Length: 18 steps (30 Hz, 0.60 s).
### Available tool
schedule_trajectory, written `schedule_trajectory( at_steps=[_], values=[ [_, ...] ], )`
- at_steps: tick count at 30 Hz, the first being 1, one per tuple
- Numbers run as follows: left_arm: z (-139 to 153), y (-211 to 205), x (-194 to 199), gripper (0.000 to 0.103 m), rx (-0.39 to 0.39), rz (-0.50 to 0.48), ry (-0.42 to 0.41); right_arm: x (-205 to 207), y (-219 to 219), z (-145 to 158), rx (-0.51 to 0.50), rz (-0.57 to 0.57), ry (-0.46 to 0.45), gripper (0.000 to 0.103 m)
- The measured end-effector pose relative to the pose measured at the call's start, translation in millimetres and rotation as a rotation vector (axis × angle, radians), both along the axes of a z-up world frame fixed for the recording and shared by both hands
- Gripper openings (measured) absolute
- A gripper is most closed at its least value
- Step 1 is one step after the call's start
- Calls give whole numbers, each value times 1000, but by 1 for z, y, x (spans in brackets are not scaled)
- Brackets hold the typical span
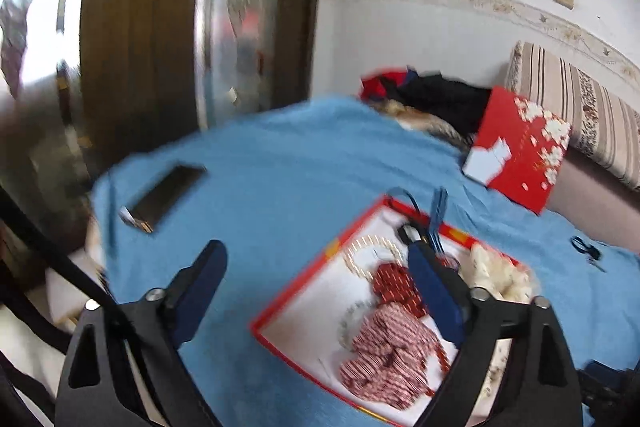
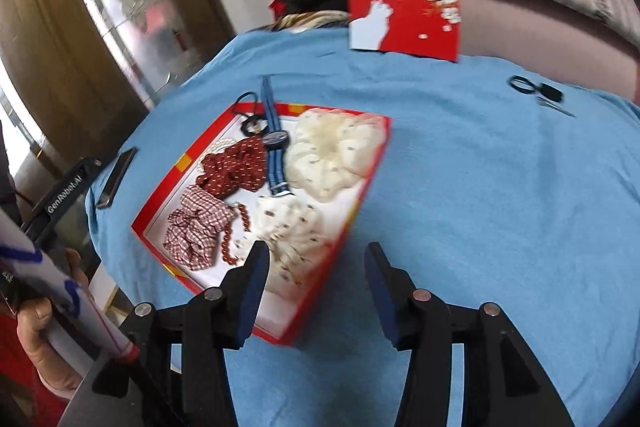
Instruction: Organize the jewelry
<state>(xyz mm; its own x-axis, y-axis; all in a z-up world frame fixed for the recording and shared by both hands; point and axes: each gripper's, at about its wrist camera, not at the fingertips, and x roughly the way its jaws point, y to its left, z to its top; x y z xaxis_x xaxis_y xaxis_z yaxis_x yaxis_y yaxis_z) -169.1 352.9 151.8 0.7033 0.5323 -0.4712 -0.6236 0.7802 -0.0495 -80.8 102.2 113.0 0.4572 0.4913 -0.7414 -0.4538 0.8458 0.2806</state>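
A red box with a white inside (image 2: 360,195) lies on the blue cloth and holds scrunchies, beads and watches. In the right wrist view I see a dark red dotted scrunchie (image 2: 236,167), a checked scrunchie (image 2: 196,227), a cream scrunchie (image 2: 332,155), red beads (image 2: 232,235) and a blue-strapped watch (image 2: 276,143). My right gripper (image 2: 316,255) is open and empty, just above the box's near corner. My left gripper (image 1: 316,259) is open and empty, with its right finger over the box (image 1: 304,303).
The red box lid (image 2: 404,7) leans at the back against a striped cushion (image 1: 576,111). A black phone (image 1: 168,195) lies on the cloth at the left. Black hair ties and a clip (image 2: 536,91) lie at the right. Dark clothes (image 1: 432,95) are piled behind.
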Motion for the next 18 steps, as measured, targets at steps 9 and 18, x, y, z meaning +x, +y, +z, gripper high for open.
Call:
schedule_trajectory(
  at_steps=[9,18],
  values=[
    [20,-41,-20,103,49,-56,-63,-25,-50,4,-29,-96,-64,56],
    [14,-85,-26,103,-21,-138,-29,-38,-72,1,-74,-135,-98,60]
  ],
)
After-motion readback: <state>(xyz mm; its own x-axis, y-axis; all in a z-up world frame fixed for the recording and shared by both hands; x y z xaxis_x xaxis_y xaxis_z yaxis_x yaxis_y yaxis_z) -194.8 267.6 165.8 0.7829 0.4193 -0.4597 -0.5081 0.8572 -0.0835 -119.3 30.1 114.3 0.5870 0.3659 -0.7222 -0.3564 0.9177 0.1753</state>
